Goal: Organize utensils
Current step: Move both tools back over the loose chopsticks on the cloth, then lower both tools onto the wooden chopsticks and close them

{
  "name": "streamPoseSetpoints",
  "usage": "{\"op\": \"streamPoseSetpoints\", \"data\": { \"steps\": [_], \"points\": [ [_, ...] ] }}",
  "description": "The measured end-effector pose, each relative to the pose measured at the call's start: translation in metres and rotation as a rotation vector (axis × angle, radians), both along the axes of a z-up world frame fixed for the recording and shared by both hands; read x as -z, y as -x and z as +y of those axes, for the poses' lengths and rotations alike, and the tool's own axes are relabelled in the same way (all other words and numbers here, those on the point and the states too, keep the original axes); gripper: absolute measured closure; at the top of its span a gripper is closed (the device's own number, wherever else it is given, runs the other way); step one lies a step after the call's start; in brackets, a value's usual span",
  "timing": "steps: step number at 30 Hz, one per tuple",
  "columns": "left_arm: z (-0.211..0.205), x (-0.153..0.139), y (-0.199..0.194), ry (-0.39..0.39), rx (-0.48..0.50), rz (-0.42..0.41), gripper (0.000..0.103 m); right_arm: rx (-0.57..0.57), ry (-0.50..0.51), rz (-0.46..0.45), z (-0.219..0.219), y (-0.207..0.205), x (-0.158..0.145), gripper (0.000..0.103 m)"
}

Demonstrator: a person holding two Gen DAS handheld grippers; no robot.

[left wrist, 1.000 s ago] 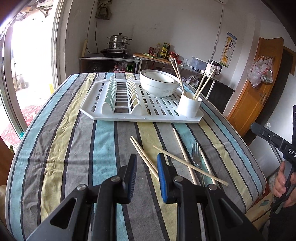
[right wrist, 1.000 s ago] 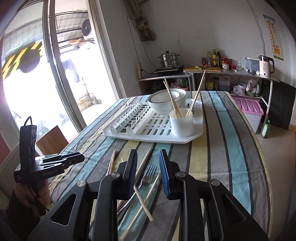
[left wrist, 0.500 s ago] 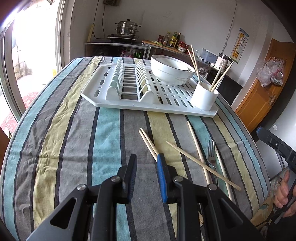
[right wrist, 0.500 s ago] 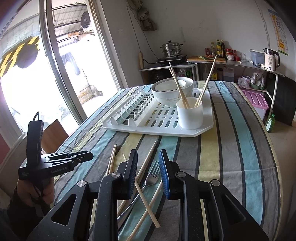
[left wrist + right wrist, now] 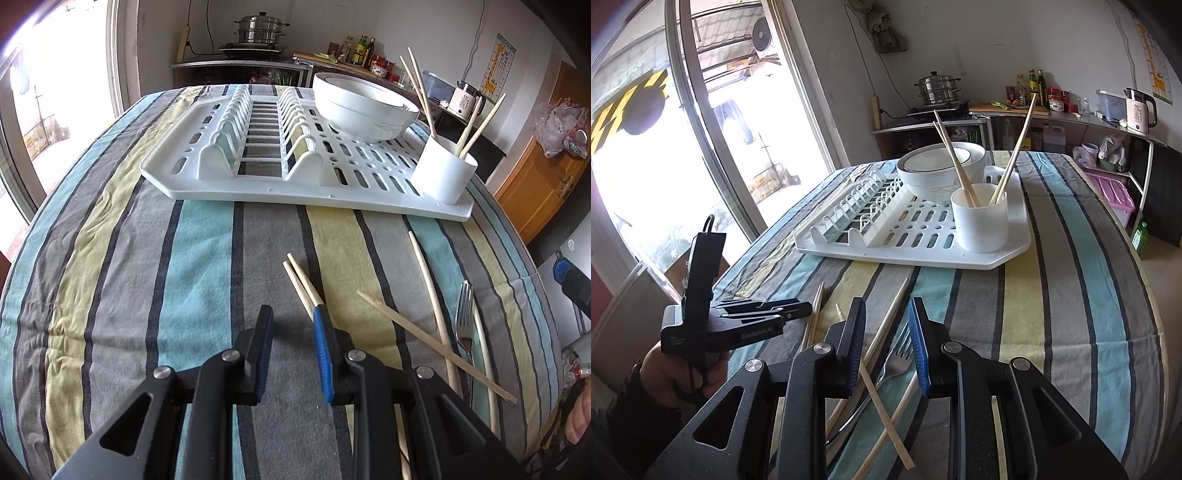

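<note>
Fingers (image 5: pixel 266 325) empty; cup (image 5: pixel 443 173) holds four chopsticks (image 5: pixel 417 85).

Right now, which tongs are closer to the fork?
The right tongs. They hang just over the fork, which lies between their tips. The left tongs are off to the side, by a pair of chopsticks.

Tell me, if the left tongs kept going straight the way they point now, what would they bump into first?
Probably the striped tablecloth: the left tongs point down at bare cloth, with the pair of chopsticks just beside their right finger. Depth is hard to judge.
</note>
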State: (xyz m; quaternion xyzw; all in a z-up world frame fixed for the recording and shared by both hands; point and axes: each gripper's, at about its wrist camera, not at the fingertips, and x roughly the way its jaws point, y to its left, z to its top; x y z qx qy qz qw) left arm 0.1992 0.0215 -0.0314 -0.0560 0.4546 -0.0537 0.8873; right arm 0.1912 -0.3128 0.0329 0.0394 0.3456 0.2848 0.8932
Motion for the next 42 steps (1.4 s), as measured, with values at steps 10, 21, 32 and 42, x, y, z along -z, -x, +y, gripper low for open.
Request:
{"op": "streamPoseSetpoints", "data": {
  "steps": [10, 21, 32, 42],
  "points": [
    [0.000, 0.000, -0.002, -0.035, -0.020, 0.007, 0.079, 0.001, -0.015, -0.005, -0.005, -0.003, -0.001, 0.078],
    [-0.008, -0.001, -0.005, -0.058, -0.051, 0.028, 0.079, -0.001, -0.024, -0.006, -0.008, -0.007, 0.000, 0.078],
    [-0.051, -0.002, -0.020, -0.044, 0.061, 0.028, 0.073, 0.014, -0.030, -0.003, -0.016, -0.010, 0.001, 0.078],
    [-0.056, -0.001, -0.008, -0.039, 0.106, 0.017, 0.066, 0.023, -0.037, -0.004, -0.021, -0.011, 0.001, 0.078]
  ]
}}
